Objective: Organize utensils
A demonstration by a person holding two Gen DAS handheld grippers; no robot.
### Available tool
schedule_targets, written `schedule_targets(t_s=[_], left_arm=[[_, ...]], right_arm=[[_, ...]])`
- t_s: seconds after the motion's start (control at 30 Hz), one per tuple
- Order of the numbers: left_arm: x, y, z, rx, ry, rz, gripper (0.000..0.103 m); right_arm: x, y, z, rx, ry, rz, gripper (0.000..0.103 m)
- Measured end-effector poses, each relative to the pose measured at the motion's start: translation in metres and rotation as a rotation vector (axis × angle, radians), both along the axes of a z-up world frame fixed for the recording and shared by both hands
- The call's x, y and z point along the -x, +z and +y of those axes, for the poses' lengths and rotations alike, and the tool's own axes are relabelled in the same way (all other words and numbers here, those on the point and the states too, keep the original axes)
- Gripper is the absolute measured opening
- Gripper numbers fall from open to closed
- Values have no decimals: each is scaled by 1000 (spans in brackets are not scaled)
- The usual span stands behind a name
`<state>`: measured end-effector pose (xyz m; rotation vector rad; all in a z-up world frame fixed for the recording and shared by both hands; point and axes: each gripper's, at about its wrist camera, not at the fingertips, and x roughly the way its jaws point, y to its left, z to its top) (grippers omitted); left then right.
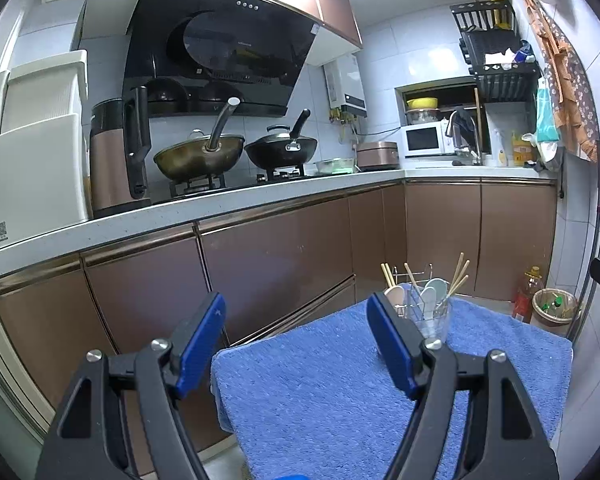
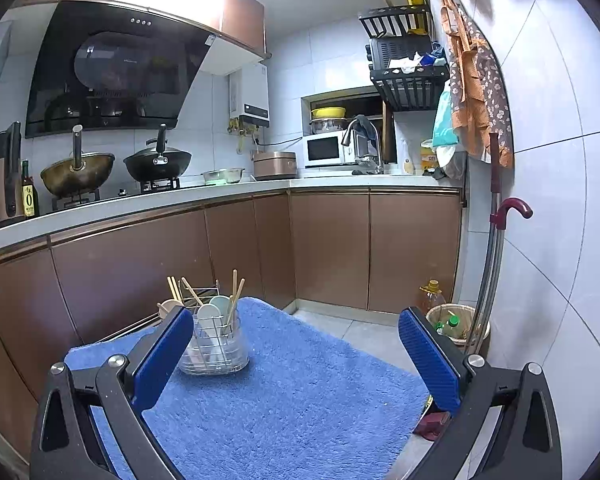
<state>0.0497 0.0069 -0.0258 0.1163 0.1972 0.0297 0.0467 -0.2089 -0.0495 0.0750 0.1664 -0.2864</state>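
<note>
Utensil holder (image 2: 214,344) stands near blue towel's (image 2: 300,400) far edge.

White tiled walls (image 2: 540,120), brown cabinets (image 2: 328,248)

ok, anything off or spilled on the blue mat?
Nothing stands out. The blue mat carries only the clear utensil holder, upright, with spoons and chopsticks standing in it. No spill or stray utensil is visible.

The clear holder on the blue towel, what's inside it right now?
The clear holder holds pale spoons and wooden chopsticks, standing upright in a wire insert. The lower ends blur through the plastic, and the right gripper's finger covers its left edge, so an exact count isn't possible.
</note>
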Motion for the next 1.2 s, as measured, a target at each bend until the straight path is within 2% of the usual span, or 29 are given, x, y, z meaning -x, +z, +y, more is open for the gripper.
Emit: schedule_targets(t_s=[1.2], left_arm=[[4,-5,-1,-21,-7,5,72]], right_arm=[[8,0,-6,7,-28,19,103]])
